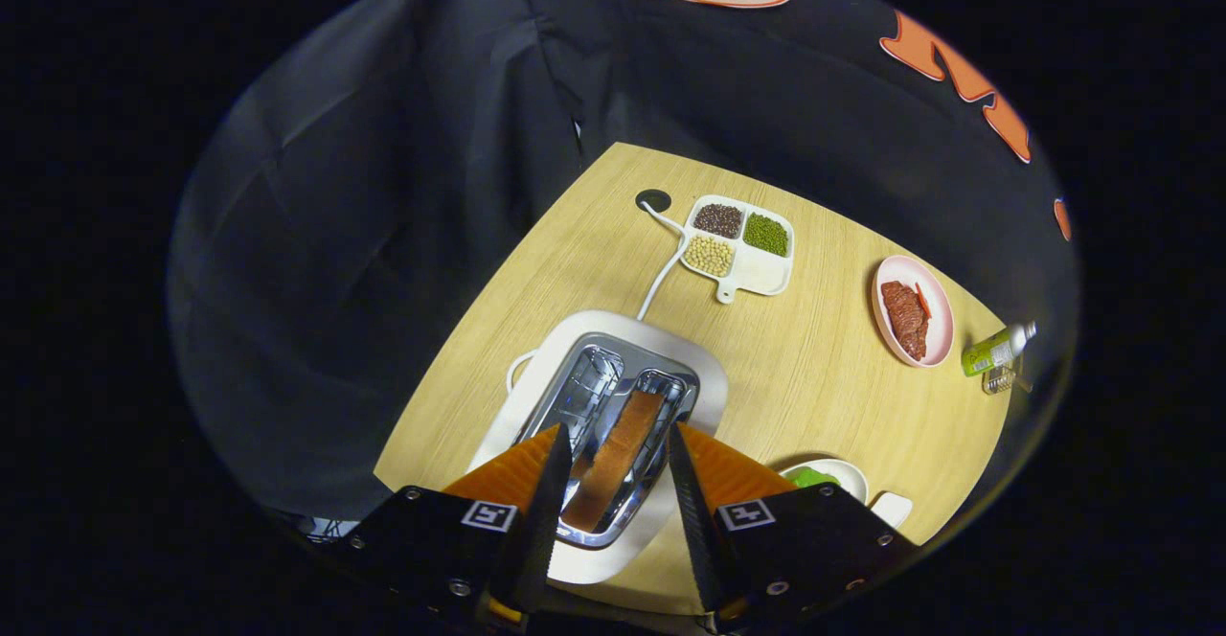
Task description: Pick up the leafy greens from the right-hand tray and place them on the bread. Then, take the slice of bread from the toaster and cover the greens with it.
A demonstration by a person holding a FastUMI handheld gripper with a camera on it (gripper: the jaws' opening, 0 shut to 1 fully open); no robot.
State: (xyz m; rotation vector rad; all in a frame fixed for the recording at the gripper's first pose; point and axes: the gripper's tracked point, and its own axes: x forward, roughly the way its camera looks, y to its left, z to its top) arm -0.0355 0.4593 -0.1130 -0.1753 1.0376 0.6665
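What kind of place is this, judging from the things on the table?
Probably a staged kitchen table in a recording booth: a toaster holding bread between the open gripper fingers, a divided tray of beans, and a plate of meat, with black cloth behind.

Bread [618,459] in toaster [613,397], between tongs [618,468]

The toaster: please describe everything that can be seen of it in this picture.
The toaster is white with a rounded body and a shiny metal top plate holding two long slots. It stands upright on the wooden table, seen from above. One slot looks empty; the other holds a brown slice of bread standing on edge. A white cord runs from it to a hole in the table. The tool hangs open above it, its fingers either side of the bread, not touching it.
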